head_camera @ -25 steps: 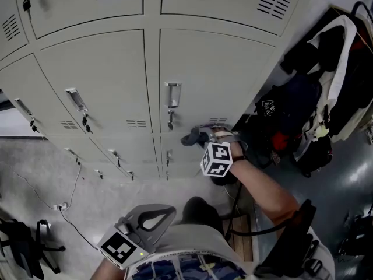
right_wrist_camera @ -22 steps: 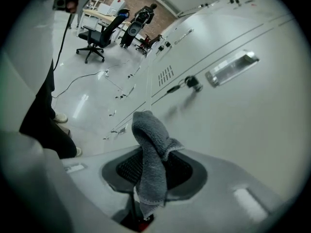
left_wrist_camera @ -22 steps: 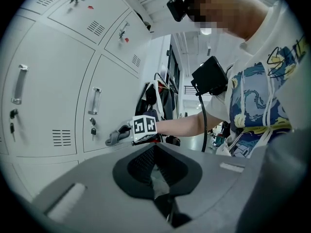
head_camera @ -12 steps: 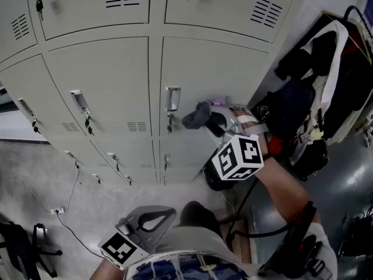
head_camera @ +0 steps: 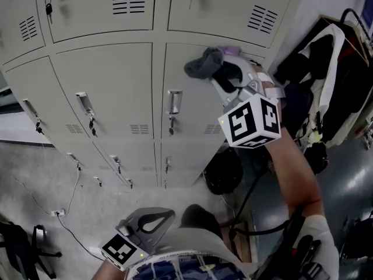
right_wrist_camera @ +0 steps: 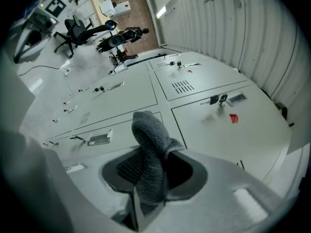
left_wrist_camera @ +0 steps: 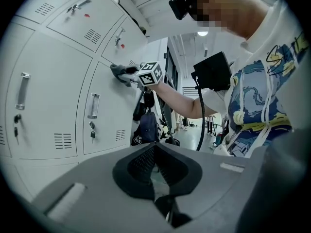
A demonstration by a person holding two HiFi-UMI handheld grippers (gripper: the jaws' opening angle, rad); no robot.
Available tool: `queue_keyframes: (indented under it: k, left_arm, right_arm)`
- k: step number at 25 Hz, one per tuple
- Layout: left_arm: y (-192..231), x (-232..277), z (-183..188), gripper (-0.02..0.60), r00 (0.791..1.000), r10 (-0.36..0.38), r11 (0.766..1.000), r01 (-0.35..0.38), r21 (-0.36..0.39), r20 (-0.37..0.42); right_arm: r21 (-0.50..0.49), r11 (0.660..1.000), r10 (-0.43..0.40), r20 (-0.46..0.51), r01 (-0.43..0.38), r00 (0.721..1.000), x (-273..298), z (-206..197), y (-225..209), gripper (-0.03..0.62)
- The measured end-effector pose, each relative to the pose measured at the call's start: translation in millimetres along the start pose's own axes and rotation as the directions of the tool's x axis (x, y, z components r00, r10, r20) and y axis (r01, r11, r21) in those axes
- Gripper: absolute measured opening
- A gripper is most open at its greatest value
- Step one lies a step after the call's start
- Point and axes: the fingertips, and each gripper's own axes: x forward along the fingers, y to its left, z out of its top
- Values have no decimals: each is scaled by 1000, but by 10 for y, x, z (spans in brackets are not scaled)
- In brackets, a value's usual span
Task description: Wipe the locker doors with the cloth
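- R claw [head_camera: 220,70] clenched on dark grey terry cloth [head_camera: 204,60]; cloth projects ahead of tips, toward upper edge of pale grey metal locker door [head_camera: 192,107].
- L claw [head_camera: 152,219] closed, empty, well apart from door.

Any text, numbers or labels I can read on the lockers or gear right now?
No readable text in any view.
Marker cube on the right hand-held gripper: square patterns only, no letters.
Red tag on a locker door: too small to read.
Cloth: no label visible.
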Motion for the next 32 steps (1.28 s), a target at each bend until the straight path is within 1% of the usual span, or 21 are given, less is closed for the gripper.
queue_keyframes:
  k: [3,6,10,15,22,25,32]
  left_arm:
    - [-17,5,16,2,1000,3,1000,-3,4,6]
    - [-8,-12,18,2,1000,15,1000,-15,-4,9]
    - [15,-26,0,2,1000,23,1000,-23,-9,8]
    - [5,15,-12,2,1000,16,1000,-16,-16,1]
    - [-30,84,-40,2,1000,4,1000,-5,-19,-19]
    - [-17,102,-38,2,1000,9,1000,-10,-20,-23]
    - [-1,159,-56,2,999,11,1000,-11,-20,-36]
  right_arm:
    - [-6,1000,-3,-11,3,1000,141,-2,-22,114]
    - [-9,1000,13,-20,-13,1000,190,-56,107,114]
    - [-11,998,67,-34,-67,997,206,-159,404,114]
    - [5,990,144,-56,-144,988,229,-318,840,114]
    - [35,964,267,-80,-265,960,281,-511,1571,114]
    - [42,956,291,-85,-289,953,309,-572,1821,114]
    - [72,927,373,-97,-368,923,368,-714,2432,114]
